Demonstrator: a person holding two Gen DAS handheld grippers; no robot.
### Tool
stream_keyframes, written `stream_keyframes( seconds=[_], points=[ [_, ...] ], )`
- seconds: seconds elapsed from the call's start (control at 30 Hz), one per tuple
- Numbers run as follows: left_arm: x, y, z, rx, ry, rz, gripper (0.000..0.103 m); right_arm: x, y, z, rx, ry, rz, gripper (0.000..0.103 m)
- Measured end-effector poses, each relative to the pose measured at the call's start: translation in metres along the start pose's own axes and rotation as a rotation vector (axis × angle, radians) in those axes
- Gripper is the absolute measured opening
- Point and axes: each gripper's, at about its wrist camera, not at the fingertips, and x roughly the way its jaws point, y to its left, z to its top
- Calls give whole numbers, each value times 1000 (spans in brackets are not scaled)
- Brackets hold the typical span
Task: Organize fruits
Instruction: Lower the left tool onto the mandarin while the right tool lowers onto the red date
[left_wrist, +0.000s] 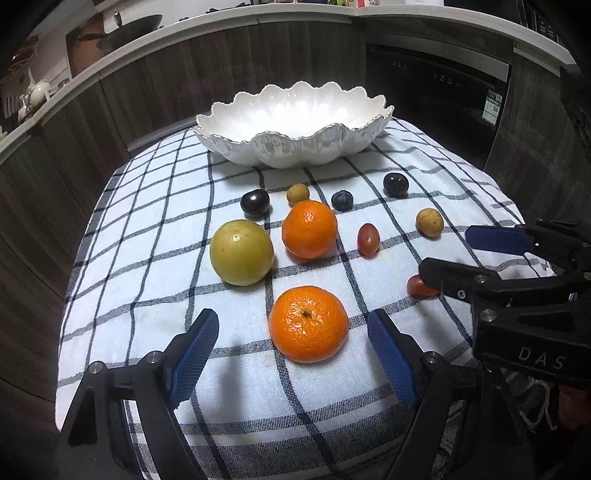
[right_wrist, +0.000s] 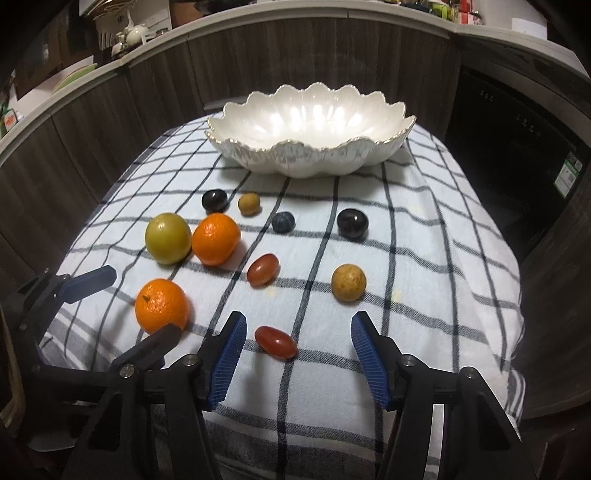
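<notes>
Left wrist view: left gripper (left_wrist: 293, 332) is hovering low over the checked cloth (left_wrist: 147, 258) with jaws standing apart, pads not pressing anything. Near orange (left_wrist: 308, 324) is sitting between the blue fingers (left_wrist: 195, 350), clear gaps on both sides. Green fruit (left_wrist: 241, 252) is lying at 11 o'clock from it, far orange (left_wrist: 309, 229) at 12, the two close together. Far tomato (left_wrist: 368, 239) is lying at 1 o'clock. Near tomato (left_wrist: 419, 287) is at 3 o'clock, partly hidden behind a finger of the right gripper (left_wrist: 454, 254), which is coming in from the right edge. Two dark plums (left_wrist: 255, 202), a blueberry (left_wrist: 342, 200) and two tan longans (left_wrist: 429, 222) are lying further up the cloth. White scalloped bowl (left_wrist: 295, 144) is standing at 12 o'clock, at the cloth's far end, nothing visible inside.

Right wrist view: right gripper (right_wrist: 297, 338) is also hovering low, jaws apart, gripping nothing. Near tomato (right_wrist: 276, 342) is lying between the fingers (right_wrist: 229, 354), nearer the left one, not touched. Near orange (right_wrist: 161, 305) is at 9 o'clock, between the left gripper's (right_wrist: 129, 306) fingers. Far tomato (right_wrist: 262, 270) is at 12, a longan (right_wrist: 348, 283) at 1. Green fruit (right_wrist: 168, 238) and far orange (right_wrist: 216, 239) are at 11 o'clock. Bowl (right_wrist: 310, 155) is standing far off at 12 o'clock.
</notes>
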Motion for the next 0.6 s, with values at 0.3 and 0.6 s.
stream_keyframes(
  seconds=[0.3,0.6],
  points=[
    [10,-5,-1,12,23,-24,70,13,5,-2,-14,50,37,45],
    [18,-5,-3,9,54,-43,60,22,4,-3,-7,82,55,40]
  ],
)
